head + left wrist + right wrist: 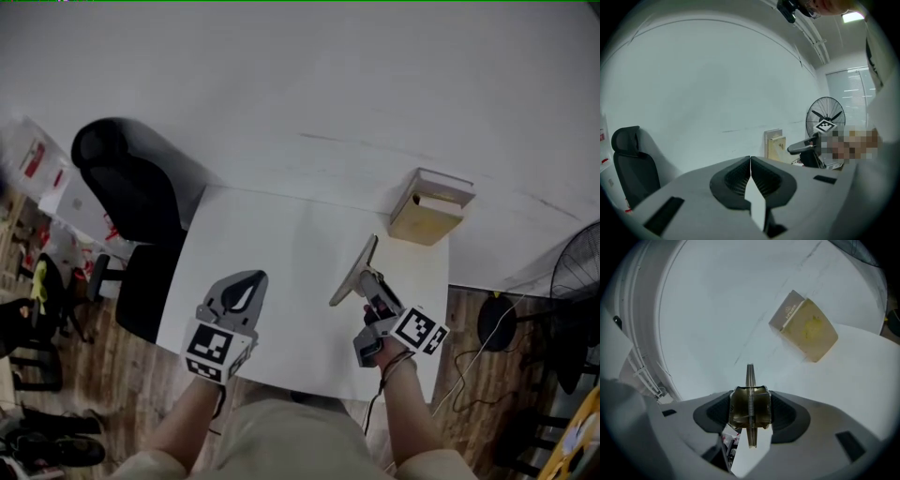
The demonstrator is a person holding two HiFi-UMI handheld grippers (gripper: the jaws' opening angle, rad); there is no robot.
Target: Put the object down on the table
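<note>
Tabletop (281,272), illegible book (430,206), right claw (750,404) clamping board (353,272)

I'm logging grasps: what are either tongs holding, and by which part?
The right tongs grip a thin flat board, seemingly a clipboard, at its spring-clip end. The left tongs are shut and empty.

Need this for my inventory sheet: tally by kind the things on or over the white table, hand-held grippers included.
Hand-held grippers: 2, left hand-held gripper and right hand-held gripper
Tan box: 1
Flat clip-like object, in the right one: 1
Total: 4
</note>
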